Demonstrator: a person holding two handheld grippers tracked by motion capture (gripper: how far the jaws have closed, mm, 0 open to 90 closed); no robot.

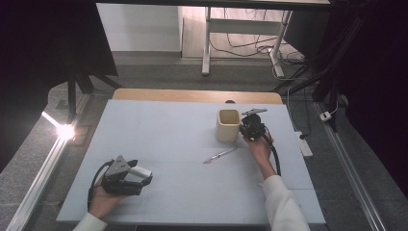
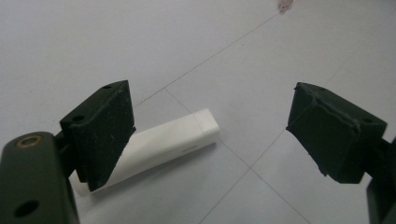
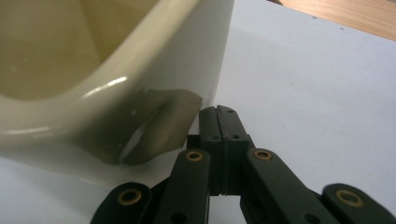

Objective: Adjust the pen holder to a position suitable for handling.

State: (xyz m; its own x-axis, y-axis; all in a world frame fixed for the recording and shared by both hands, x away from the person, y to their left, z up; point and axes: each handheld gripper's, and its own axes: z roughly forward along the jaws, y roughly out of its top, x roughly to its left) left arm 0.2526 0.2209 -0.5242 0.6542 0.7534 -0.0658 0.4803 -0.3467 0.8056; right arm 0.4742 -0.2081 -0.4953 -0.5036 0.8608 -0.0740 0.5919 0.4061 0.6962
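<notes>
right gripper (image 3: 218,114) jaws closed beside cream cup (image 3: 140,56), perhaps touching it.

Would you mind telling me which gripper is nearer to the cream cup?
Right. The right gripper sits shut just beside the cup, its fingers at the wall. The left gripper is open far across the table, by a white bar.

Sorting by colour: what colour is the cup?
Cream-yellow cup; the right gripper view shows it best.

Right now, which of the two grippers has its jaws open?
The left gripper, low on the table's left: its jaws stand wide apart around a white block. The right gripper, beside the cream cup, has its jaws pressed together.
</notes>
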